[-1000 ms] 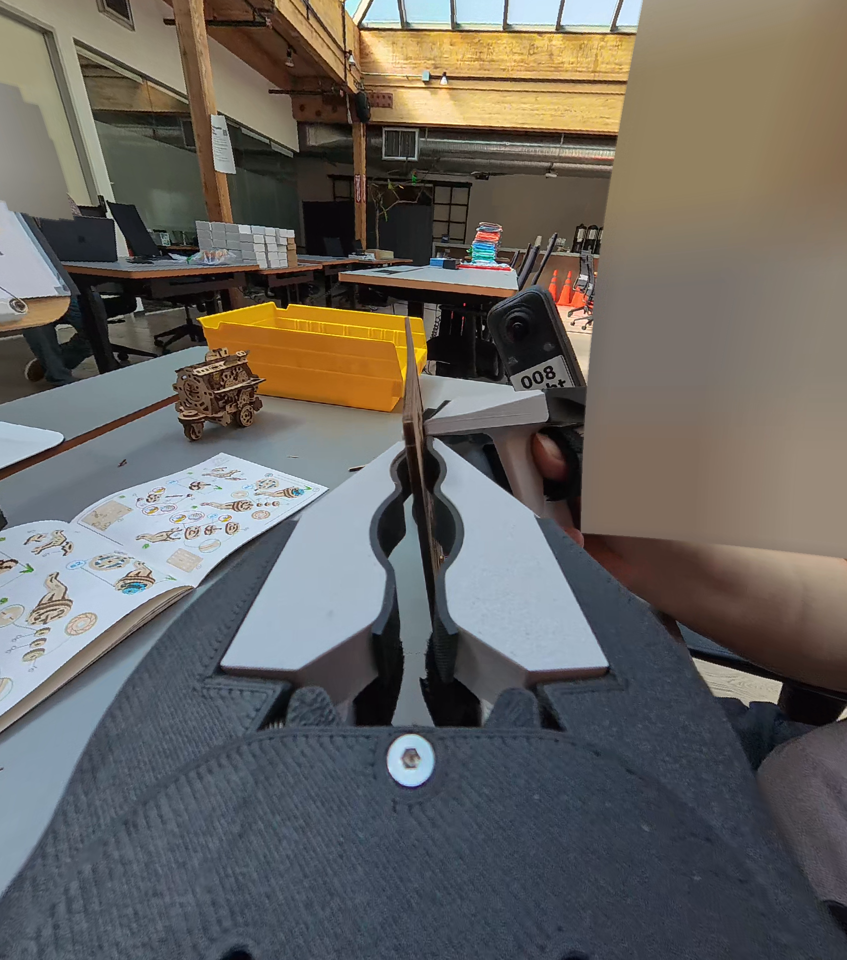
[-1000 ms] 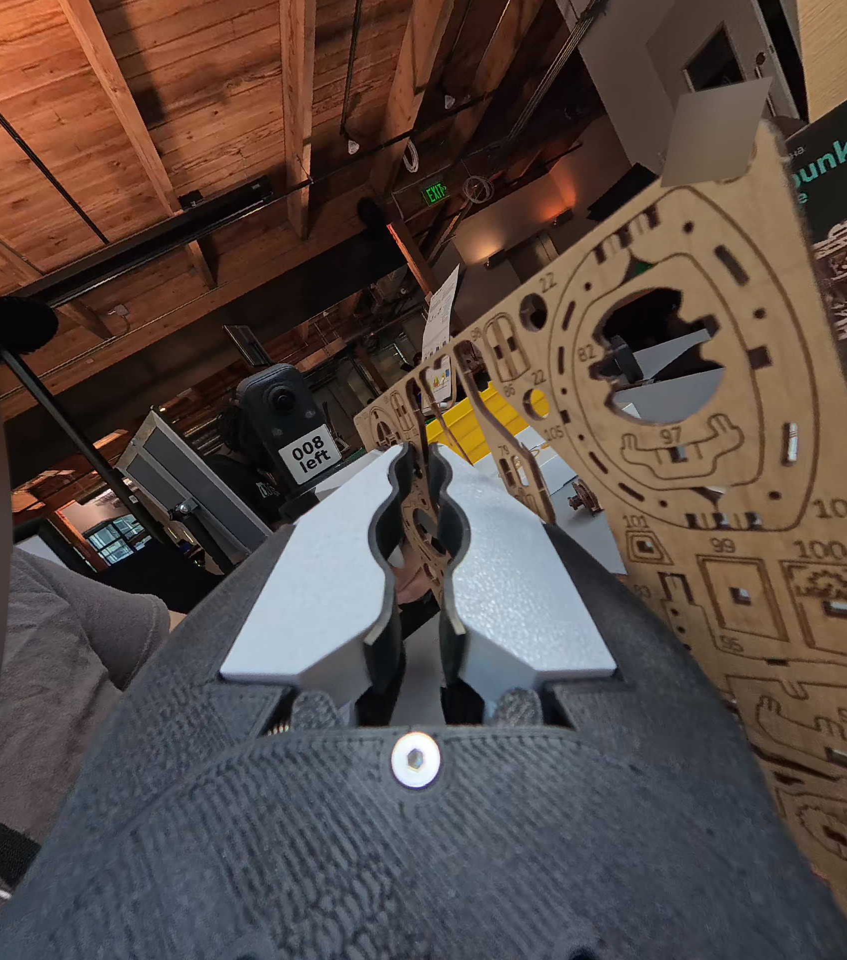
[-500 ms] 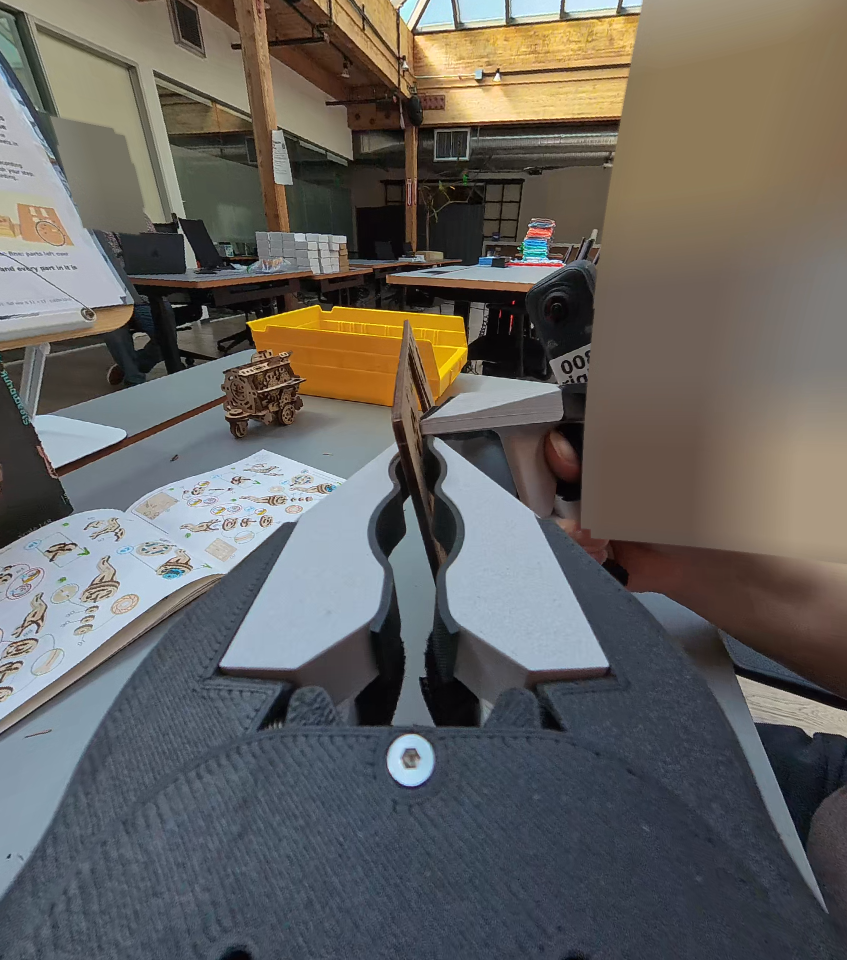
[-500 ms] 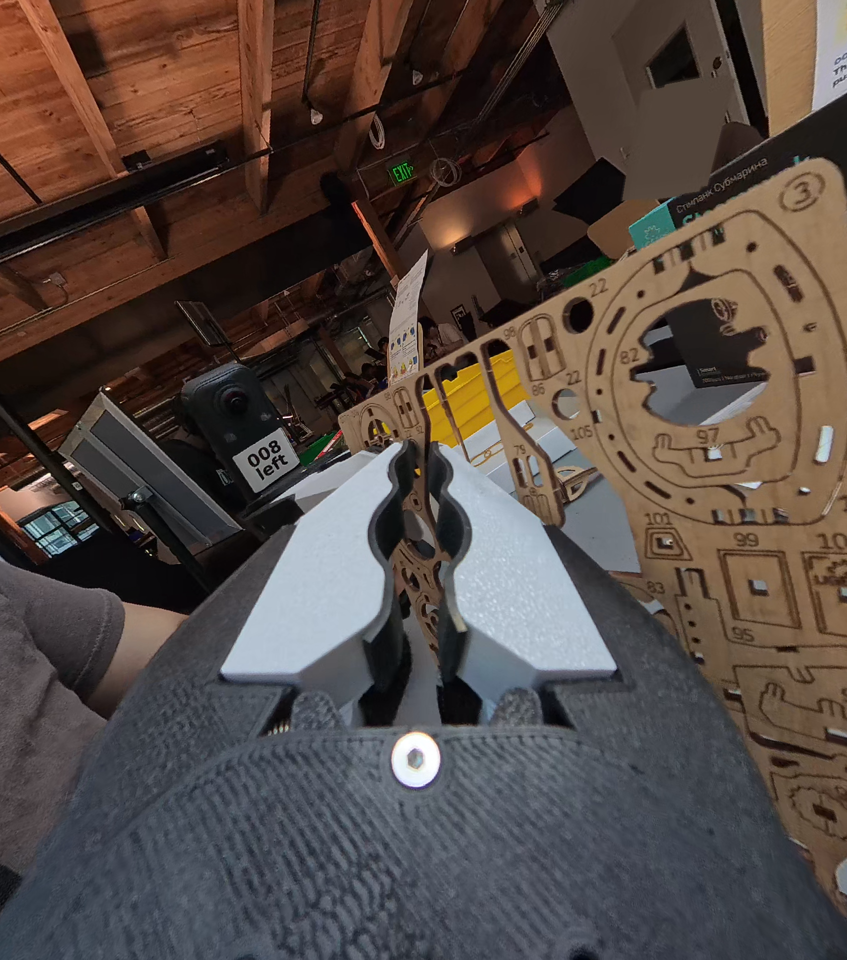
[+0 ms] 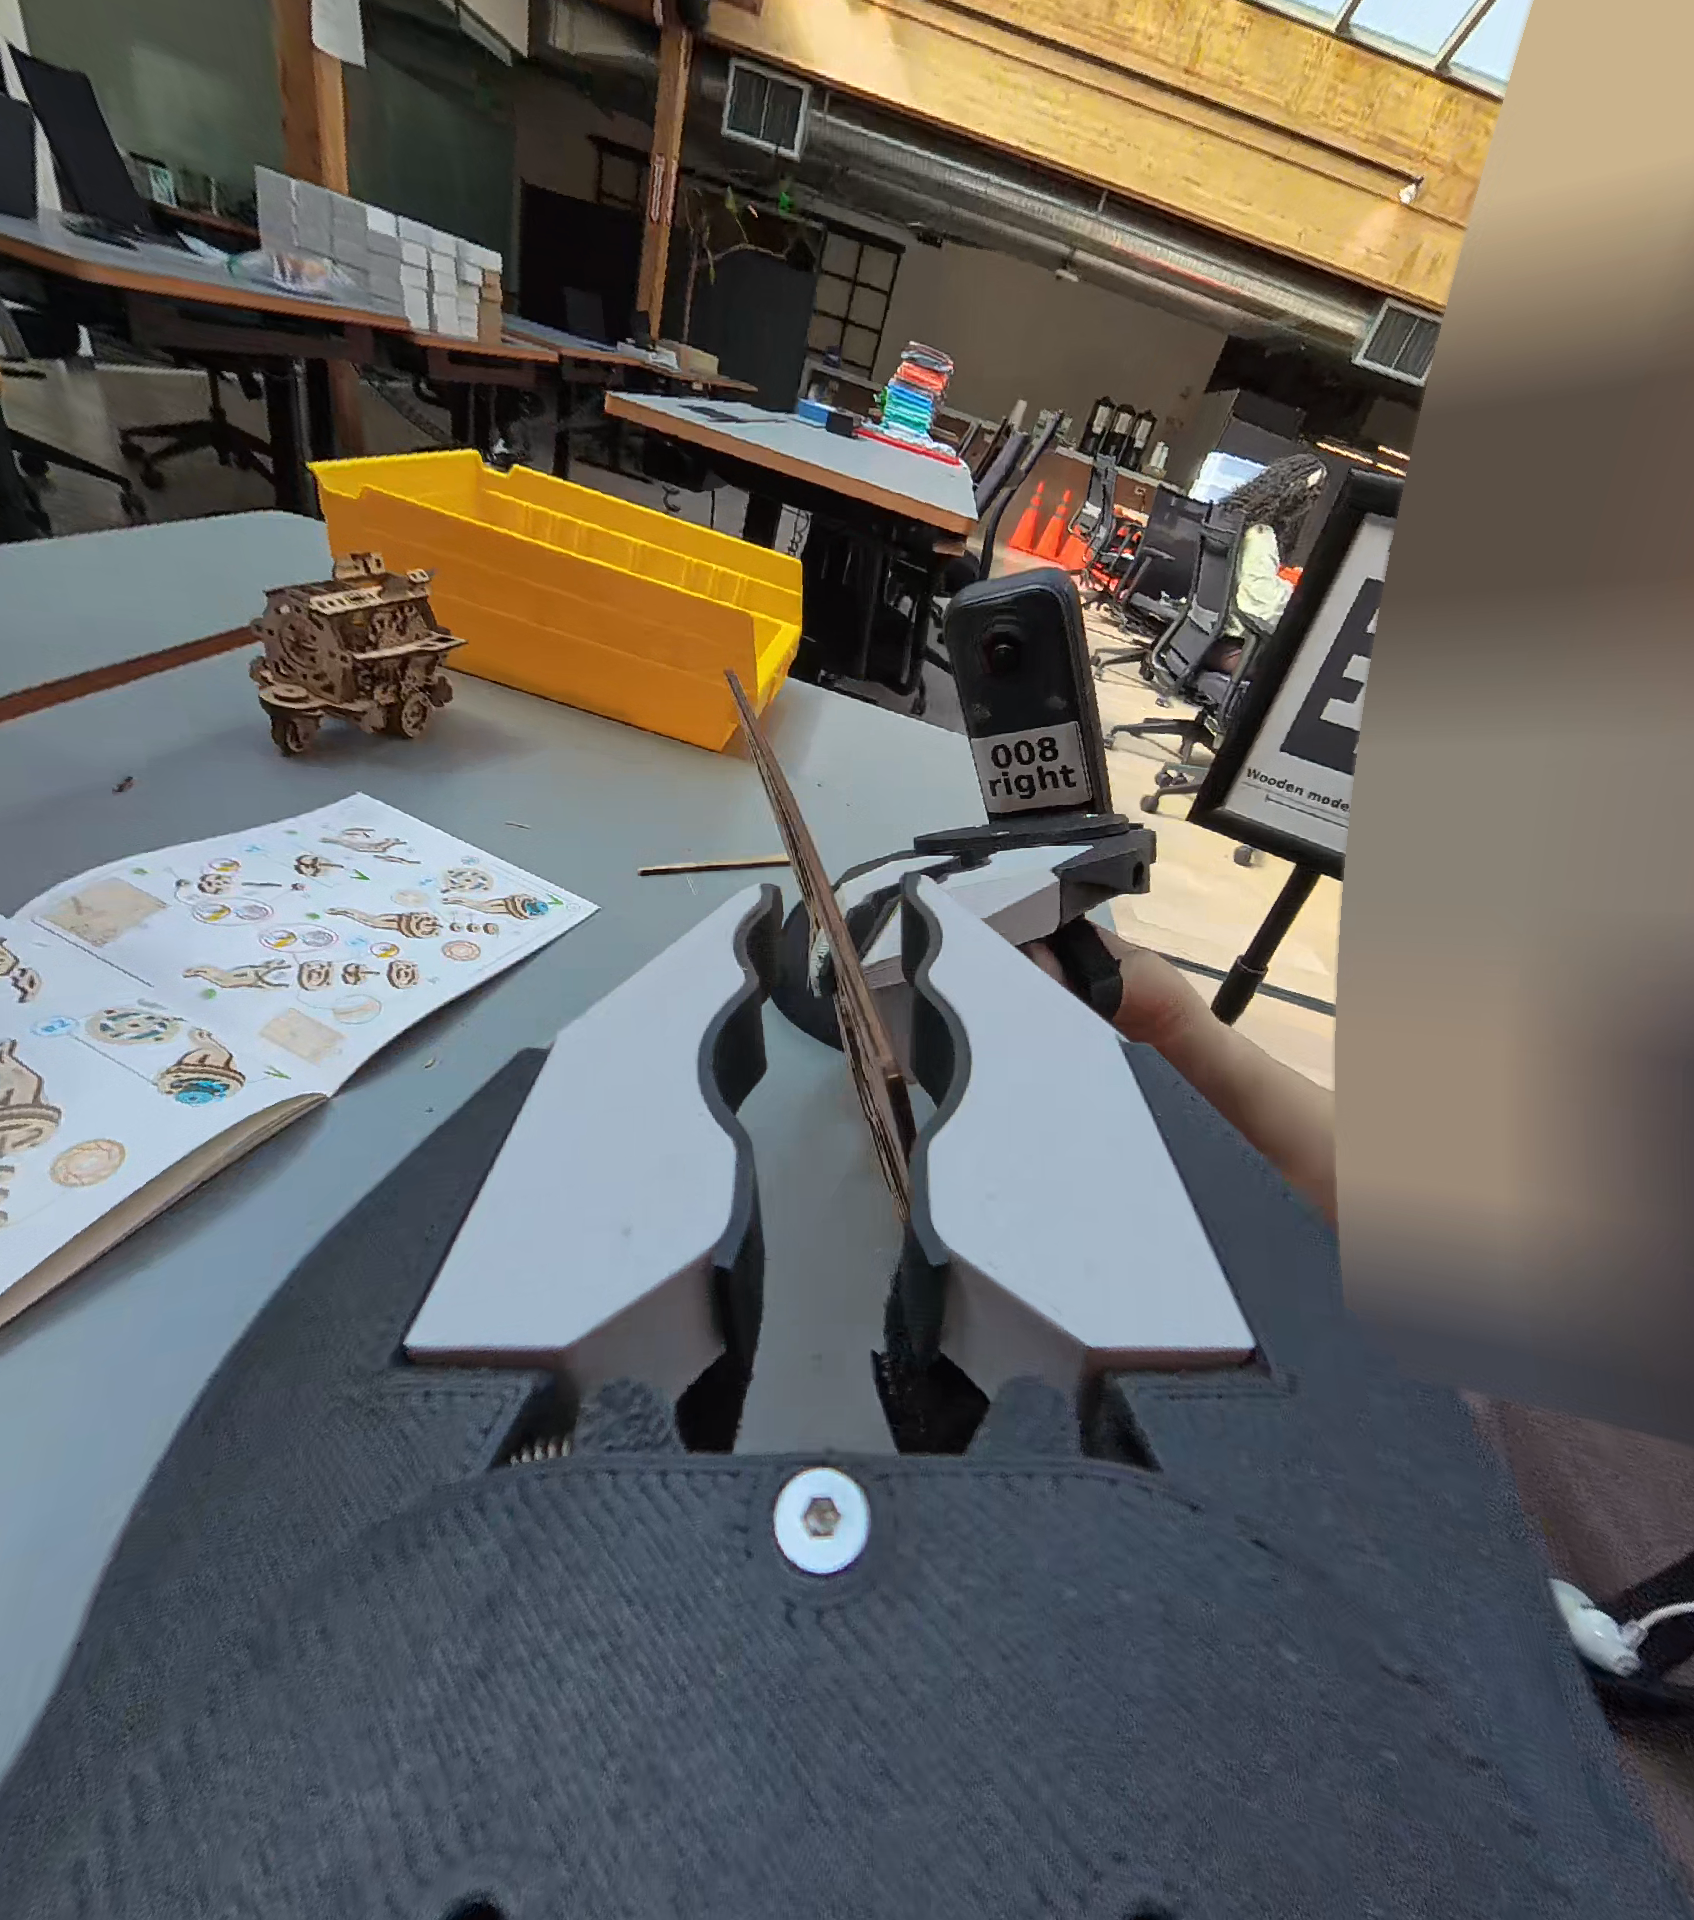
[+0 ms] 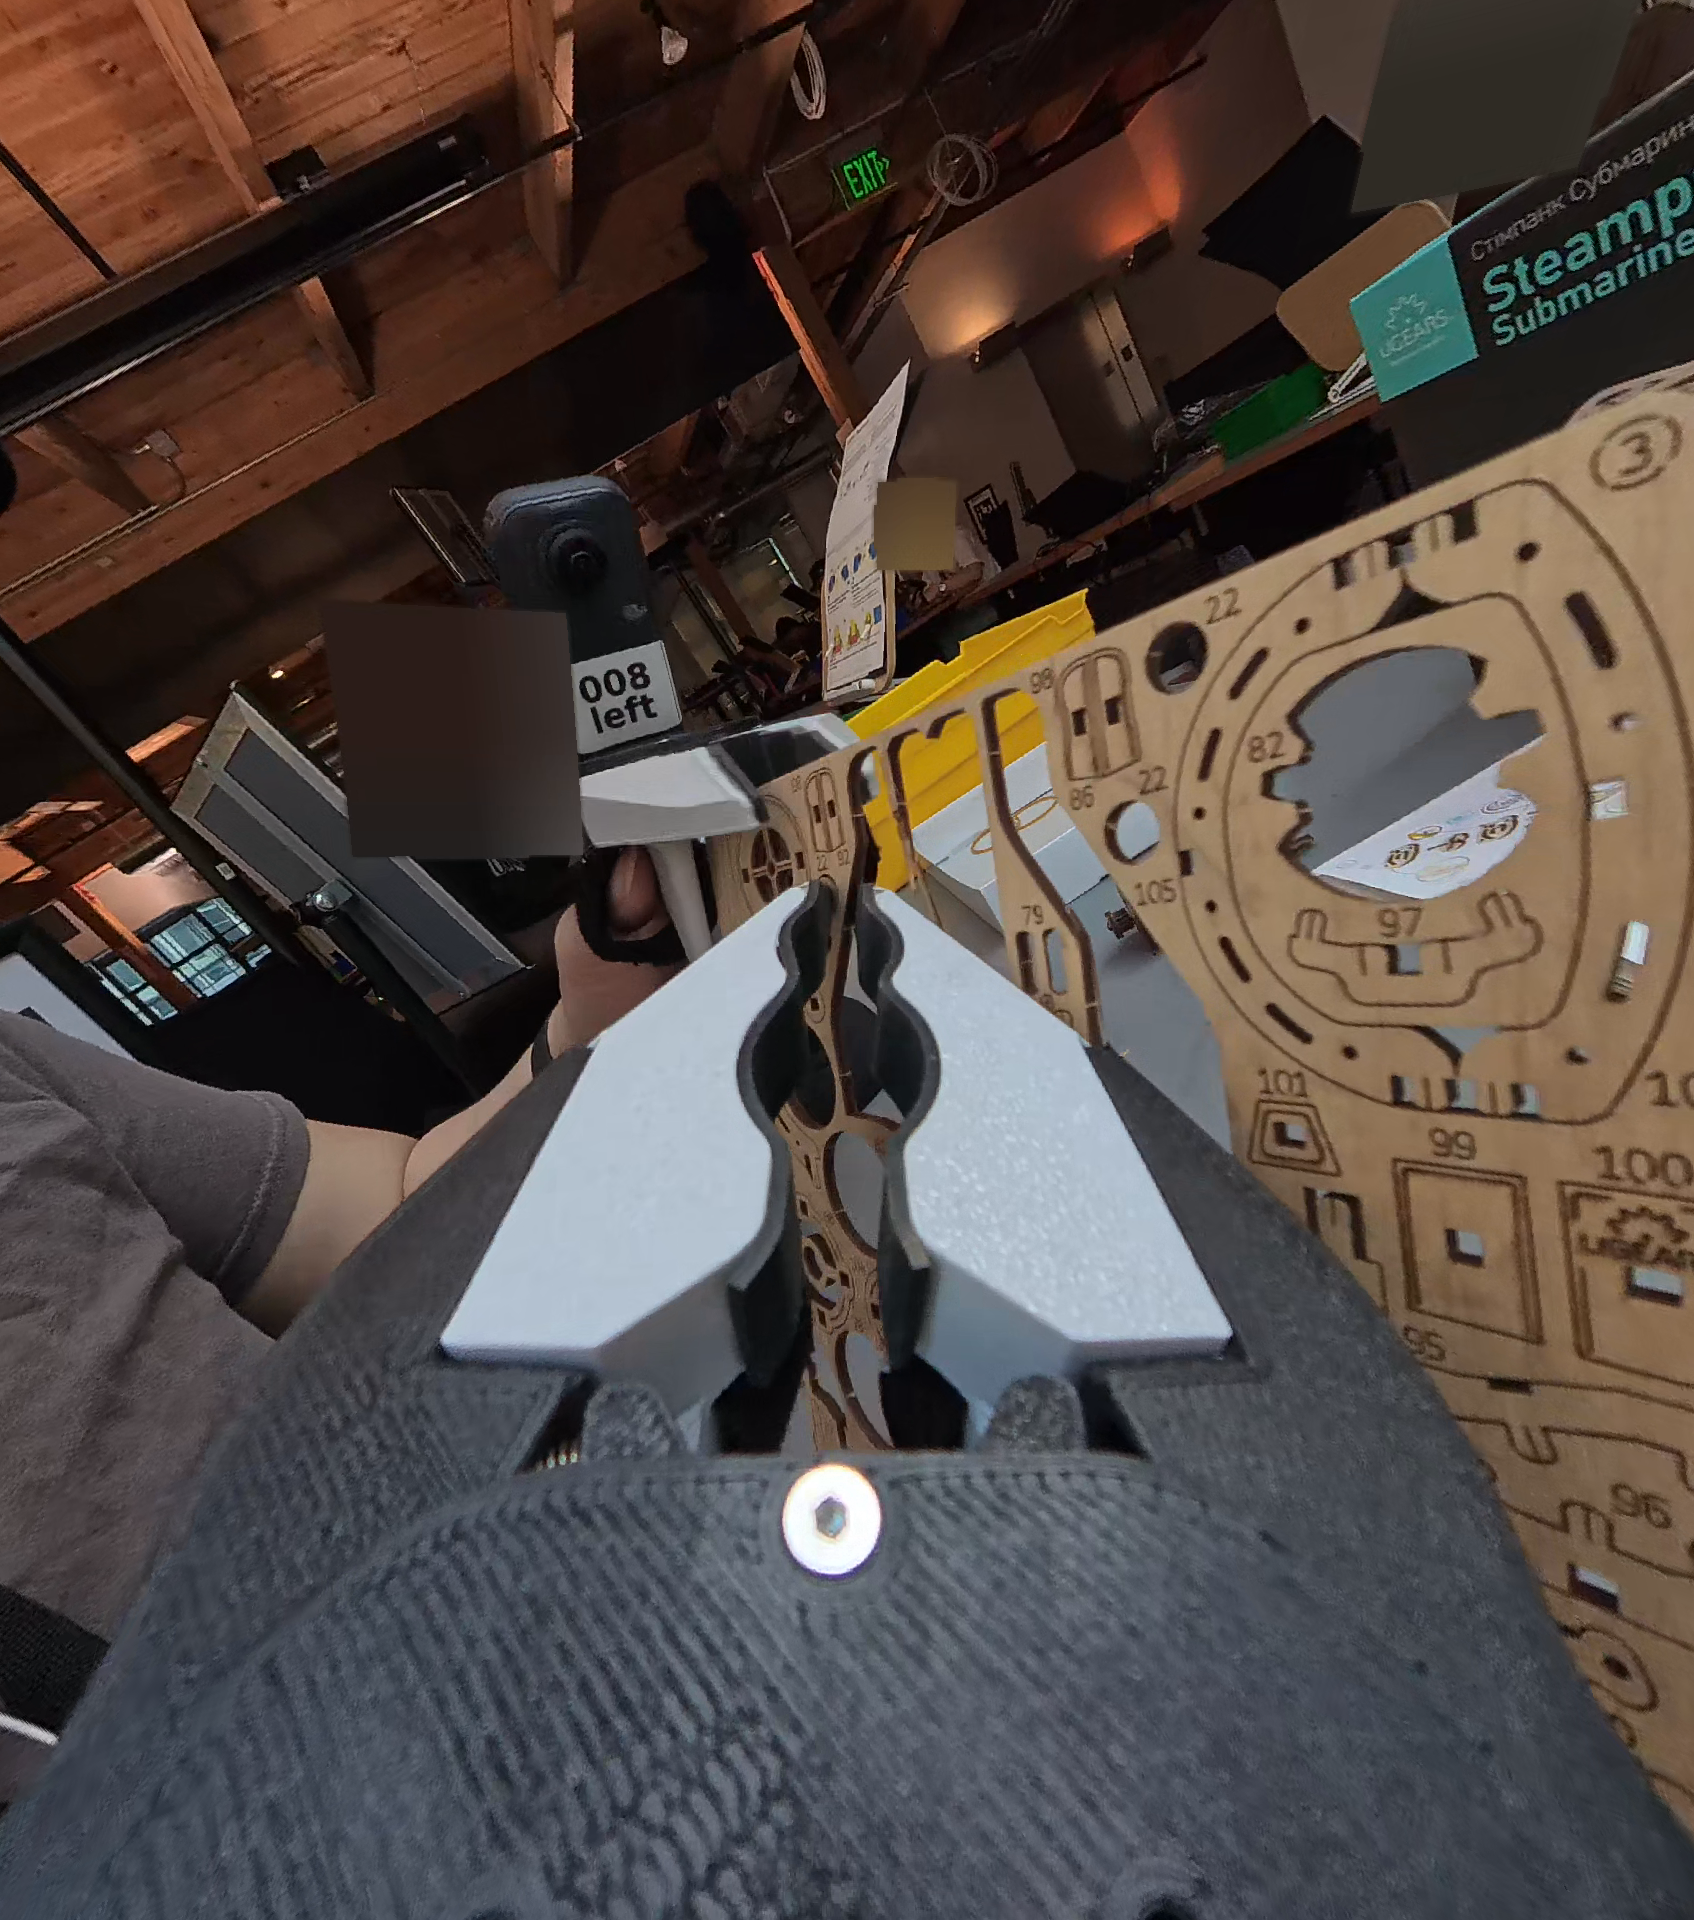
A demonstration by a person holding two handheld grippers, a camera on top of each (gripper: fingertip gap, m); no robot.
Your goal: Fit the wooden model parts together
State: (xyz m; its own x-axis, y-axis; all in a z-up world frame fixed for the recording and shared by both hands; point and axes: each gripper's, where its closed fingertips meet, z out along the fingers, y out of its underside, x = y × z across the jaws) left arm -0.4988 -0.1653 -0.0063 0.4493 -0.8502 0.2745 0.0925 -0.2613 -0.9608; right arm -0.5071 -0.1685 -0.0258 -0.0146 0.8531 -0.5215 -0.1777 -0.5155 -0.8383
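A thin laser-cut wooden sheet [image 6: 1445, 1039] with numbered parts is held upright above the grey table [image 5: 531, 800]. My right gripper [image 6: 838, 899] is shut on the sheet's edge, and the sheet spreads out to its right. In the left wrist view the sheet [image 5: 827, 935] shows edge-on. My left gripper [image 5: 838, 899] is open around it, and the sheet leans against the right finger's inner face. The right gripper's camera [image 5: 1019, 696] faces me just behind the sheet. The left gripper's camera [image 6: 573, 582] shows at the sheet's far end.
A finished wooden model [image 5: 349, 649] and a yellow bin [image 5: 552, 592] stand at the back of the table. An open instruction booklet [image 5: 199, 997] lies at the left, with a thin wooden stick [image 5: 713, 865] beyond it. The kit box [image 6: 1601, 239] stands behind the sheet. A framed sign [image 5: 1310, 707] stands off the right edge. Less than 4 cm separates the two grippers' tips.
My left gripper's jaws have opened and let go of the sheet, and its view has swung right and tilted. The right gripper still grips the sheet, which has shifted lower.
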